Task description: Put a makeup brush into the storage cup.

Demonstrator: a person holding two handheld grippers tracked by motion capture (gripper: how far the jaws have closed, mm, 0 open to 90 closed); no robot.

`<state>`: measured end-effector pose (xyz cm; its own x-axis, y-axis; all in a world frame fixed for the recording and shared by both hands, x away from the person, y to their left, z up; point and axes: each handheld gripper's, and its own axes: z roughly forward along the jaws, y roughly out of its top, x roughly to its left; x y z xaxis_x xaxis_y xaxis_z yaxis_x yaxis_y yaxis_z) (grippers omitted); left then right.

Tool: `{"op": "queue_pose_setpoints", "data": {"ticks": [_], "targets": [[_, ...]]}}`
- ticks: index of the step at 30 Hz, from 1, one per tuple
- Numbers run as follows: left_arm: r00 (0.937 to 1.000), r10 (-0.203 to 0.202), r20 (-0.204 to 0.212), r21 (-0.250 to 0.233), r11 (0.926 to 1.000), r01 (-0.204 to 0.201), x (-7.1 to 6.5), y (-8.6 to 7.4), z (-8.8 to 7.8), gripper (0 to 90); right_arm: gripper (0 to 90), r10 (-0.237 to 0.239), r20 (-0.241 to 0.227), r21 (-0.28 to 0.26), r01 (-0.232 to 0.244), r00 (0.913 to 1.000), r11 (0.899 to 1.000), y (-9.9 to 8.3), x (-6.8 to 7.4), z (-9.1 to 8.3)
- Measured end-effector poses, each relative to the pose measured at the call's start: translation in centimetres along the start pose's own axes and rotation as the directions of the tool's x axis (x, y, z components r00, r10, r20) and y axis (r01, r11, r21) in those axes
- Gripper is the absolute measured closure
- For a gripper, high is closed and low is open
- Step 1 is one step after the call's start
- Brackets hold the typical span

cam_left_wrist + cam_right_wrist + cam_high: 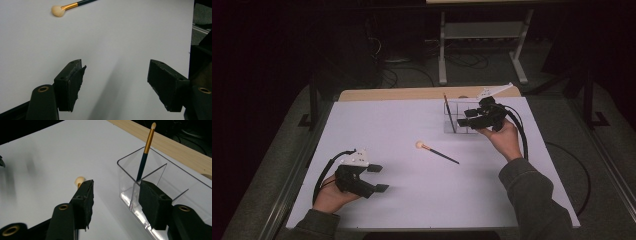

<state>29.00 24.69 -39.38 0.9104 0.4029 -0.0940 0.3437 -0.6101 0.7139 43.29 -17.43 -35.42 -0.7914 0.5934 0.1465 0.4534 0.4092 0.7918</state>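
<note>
A make-up brush with a pale tuft and dark handle lies flat mid-table; it also appears at the top of the left gripper view, and its tuft peeks out behind one jaw in the right gripper view. A clear divided holder stands at the back right with a thinner brush leaning upright in it. My right gripper is open at the holder's near corner, its pads pressing on nothing. My left gripper rests open and empty at the front left.
The white table sheet ends in a wooden strip at the far edge. Beyond it stand a metal frame and floor cables. A cable trails from the right gripper.
</note>
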Motion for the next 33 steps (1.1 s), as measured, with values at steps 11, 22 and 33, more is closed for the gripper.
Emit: {"op": "queue_pose_setpoints", "data": {"ticks": [11, 22, 33], "targets": [[1.0, -0.002, -0.006, 0.001, 1.0, 0.002, 0.0, 0.0, -0.2, 27.5, 36.7, -0.007, -0.008, 0.012, 0.007, 0.9999, 1.0, -0.4, 0.8, 0.0], [1.0, 0.001, -0.006, -0.001, 1.0, -0.001, 0.0, 0.0, -0.3, 27.5, 34.5, -0.02, -0.019, 0.016, 0.021, 0.9996, 1.0, -0.8, 1.7, -0.2], [1.0, 0.004, -0.005, -0.002, 1.0, -0.004, 0.0, 0.0, -0.2, 27.4, 33.3, -0.03, -0.024, 0.027, 0.03, 0.9993, 0.999, -1.2, 2.5, -0.5]]}}
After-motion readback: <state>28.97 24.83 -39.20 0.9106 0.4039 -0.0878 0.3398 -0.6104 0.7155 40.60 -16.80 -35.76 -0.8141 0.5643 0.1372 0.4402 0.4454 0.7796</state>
